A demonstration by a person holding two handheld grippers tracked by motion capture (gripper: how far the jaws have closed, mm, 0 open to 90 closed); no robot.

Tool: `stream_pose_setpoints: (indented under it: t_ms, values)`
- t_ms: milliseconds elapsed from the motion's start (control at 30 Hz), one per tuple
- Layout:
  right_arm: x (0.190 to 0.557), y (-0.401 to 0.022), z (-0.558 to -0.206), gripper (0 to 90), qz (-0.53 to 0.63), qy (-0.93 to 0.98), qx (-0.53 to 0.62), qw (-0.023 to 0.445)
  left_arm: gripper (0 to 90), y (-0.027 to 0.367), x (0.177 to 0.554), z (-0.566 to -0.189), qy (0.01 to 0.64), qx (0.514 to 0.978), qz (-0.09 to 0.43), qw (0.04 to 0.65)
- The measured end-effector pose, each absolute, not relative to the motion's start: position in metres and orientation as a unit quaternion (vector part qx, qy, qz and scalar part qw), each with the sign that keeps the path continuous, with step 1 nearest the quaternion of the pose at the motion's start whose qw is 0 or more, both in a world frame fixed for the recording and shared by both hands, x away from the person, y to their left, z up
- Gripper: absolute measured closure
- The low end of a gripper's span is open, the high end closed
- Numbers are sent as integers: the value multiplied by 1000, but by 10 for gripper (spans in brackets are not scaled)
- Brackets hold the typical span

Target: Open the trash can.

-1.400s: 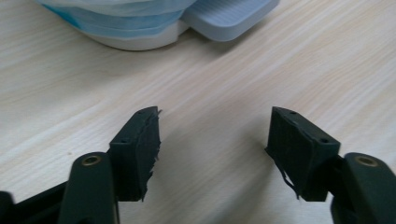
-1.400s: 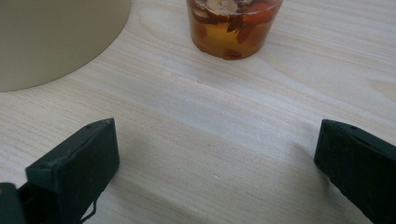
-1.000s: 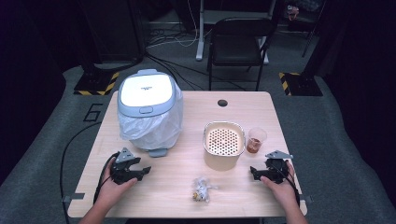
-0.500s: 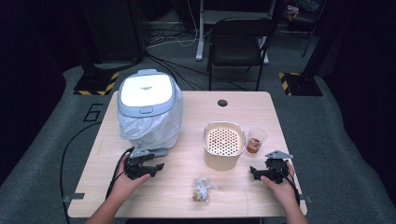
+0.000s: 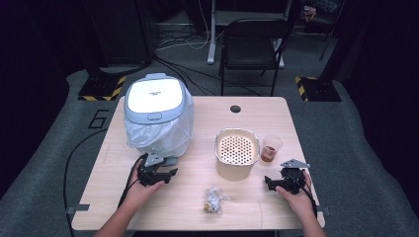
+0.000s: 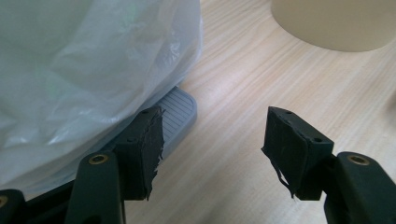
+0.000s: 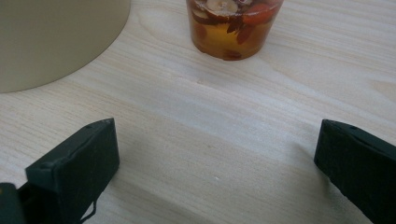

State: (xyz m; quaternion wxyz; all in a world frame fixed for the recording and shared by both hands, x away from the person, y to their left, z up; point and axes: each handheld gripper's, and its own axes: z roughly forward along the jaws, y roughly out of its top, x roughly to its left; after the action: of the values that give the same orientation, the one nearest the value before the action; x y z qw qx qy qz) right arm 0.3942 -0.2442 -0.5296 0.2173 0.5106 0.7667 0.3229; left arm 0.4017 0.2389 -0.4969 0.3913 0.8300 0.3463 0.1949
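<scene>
A grey pedal bin (image 5: 154,98) with a white lid and a clear plastic liner (image 6: 88,60) stands at the table's left. My left gripper (image 5: 168,173) sits just in front of its base, jaws open and empty (image 6: 212,135), with the grey foot pedal (image 6: 180,109) right beyond the left jaw. A beige pot with a perforated insert (image 5: 237,152) stands mid-table, and beside it a clear cup of amber liquid with fruit pieces (image 5: 271,147). My right gripper (image 5: 269,182) rests near the front right, wide open (image 7: 215,149), facing the cup (image 7: 233,25) and the pot's wall (image 7: 56,37).
A small crumpled wrapper with bits inside (image 5: 212,200) lies near the front edge between my hands. The wooden table (image 5: 207,123) has a round cable hole (image 5: 235,108) at the back. A black chair (image 5: 257,44) stands behind the table.
My left gripper has slid right and a little forward, up to the bin's foot pedal. The right gripper has stayed put.
</scene>
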Motion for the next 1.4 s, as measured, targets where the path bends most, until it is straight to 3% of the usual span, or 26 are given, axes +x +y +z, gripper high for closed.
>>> stream_pose_setpoints:
  t_ms: [633, 1400]
  values:
    - [394, -244, -530, 0, 323, 767, 510, 217, 379, 224, 395, -513, 291, 855, 255, 346]
    - [394, -244, -530, 0, 323, 766, 513, 216, 359, 227, 400, -516, 281, 868, 241, 331]
